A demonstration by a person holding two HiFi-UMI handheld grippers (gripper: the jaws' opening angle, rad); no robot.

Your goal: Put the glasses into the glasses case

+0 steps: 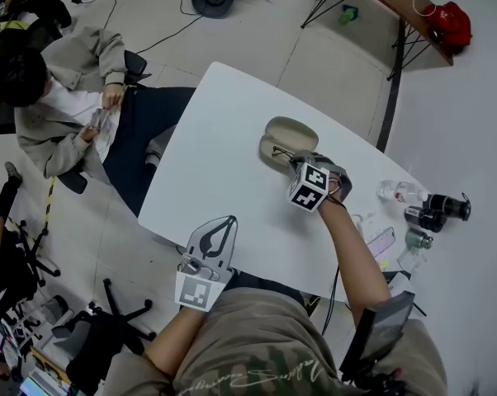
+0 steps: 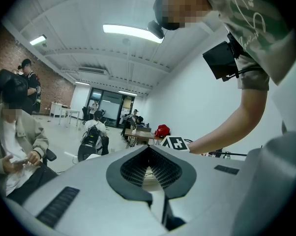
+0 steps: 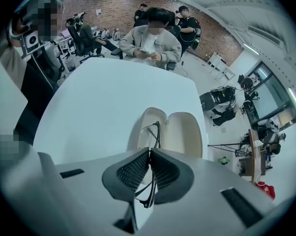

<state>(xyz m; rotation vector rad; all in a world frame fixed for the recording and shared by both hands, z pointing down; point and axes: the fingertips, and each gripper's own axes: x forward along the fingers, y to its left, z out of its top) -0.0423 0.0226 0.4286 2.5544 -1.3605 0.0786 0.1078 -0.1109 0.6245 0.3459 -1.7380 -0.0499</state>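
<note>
Head view looks steeply down on the desk (image 1: 224, 155); right gripper view, close, faces the glasses case (image 3: 185, 134) both share; left gripper view looks level across the room.

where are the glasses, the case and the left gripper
glasses (image 3: 158, 132), right gripper view, frame rim over the case
case (image 3: 187, 134), right gripper view, inside of the empty half
left gripper (image 1: 231, 220), head view, between its fingertips
</note>
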